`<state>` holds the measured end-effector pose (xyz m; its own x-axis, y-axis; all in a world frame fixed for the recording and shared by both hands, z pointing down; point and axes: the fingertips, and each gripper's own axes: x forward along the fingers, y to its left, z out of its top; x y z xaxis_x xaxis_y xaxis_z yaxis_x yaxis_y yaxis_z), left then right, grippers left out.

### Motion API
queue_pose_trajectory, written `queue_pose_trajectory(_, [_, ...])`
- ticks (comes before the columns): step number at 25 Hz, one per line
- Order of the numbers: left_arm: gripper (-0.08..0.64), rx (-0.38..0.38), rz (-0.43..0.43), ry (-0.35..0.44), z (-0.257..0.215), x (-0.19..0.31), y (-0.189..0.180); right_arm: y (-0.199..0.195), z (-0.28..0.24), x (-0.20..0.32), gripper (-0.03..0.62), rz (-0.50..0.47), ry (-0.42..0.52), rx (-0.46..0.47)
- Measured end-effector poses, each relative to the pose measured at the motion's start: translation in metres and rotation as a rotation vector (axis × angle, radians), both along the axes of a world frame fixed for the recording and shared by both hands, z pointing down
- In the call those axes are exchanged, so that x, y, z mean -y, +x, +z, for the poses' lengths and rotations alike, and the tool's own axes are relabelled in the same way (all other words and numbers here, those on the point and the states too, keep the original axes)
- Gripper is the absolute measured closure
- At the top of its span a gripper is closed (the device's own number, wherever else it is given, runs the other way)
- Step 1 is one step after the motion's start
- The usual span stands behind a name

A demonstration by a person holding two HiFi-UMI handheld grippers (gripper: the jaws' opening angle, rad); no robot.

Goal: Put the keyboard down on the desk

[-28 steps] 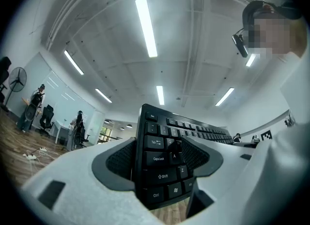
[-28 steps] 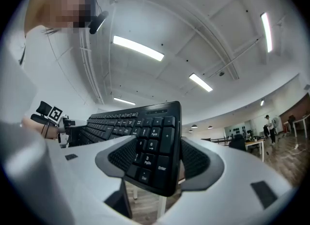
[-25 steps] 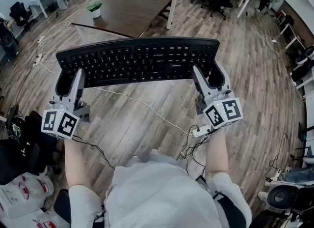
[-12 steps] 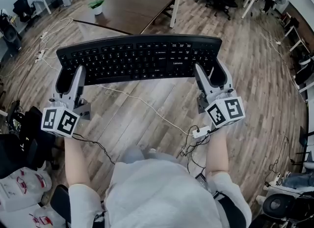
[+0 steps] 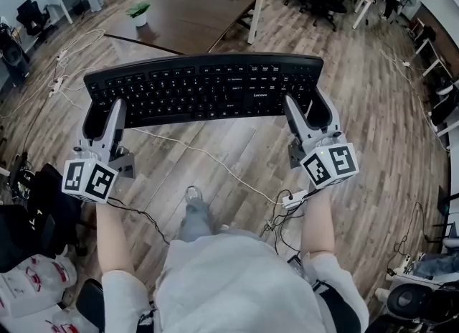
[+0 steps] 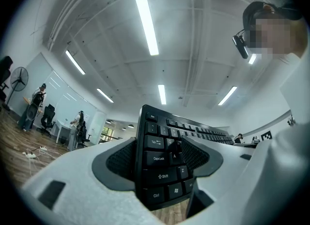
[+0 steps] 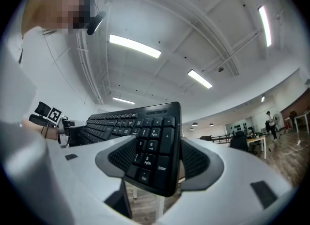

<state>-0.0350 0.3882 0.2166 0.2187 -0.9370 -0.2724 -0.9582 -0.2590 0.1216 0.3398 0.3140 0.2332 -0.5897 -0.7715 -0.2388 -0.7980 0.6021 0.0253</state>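
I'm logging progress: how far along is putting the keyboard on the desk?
Done: the keyboard is lifted, left claw shut on its Shift-key end, right claw on its numpad end. In hand: it hangs over the wooden floor, short of the brown desk. Remaining: reach the desk, lower it, open both claws.

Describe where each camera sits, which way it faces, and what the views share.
Head view: worn on the head, facing down at keyboard, forearms, left tool, right tool.
Left gripper view: on left tool, facing up past keyboard's Shift end; person at right.
Right gripper view: on right tool, facing up past number pad; person at left.
All share the keyboard.
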Motion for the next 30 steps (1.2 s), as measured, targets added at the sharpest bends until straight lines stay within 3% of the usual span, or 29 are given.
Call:
queue_pose_trajectory(8, [0.284,-0.014,0.016,-0.001,0.002,0.071,-0.038,-0.035,0.0,0.066,0.342,0.018,-0.009,-0.002])
queue_pose_trajectory(15, [0.284,-0.004,0.035,0.018,0.008,0.087,-0.046,-0.044,0.007,0.075,0.343,0.031,0.011,0.003])
queue_pose_trajectory(20, [0.284,-0.003,0.051,0.012,0.001,0.151,-0.086,-0.082,0.001,0.135,0.342,0.046,0.005,0.001])
queue_pose_trajectory(30, [0.284,-0.022,0.062,-0.004,0.006,0.236,-0.153,-0.148,0.0,0.214,0.342,0.058,-0.006,-0.011])
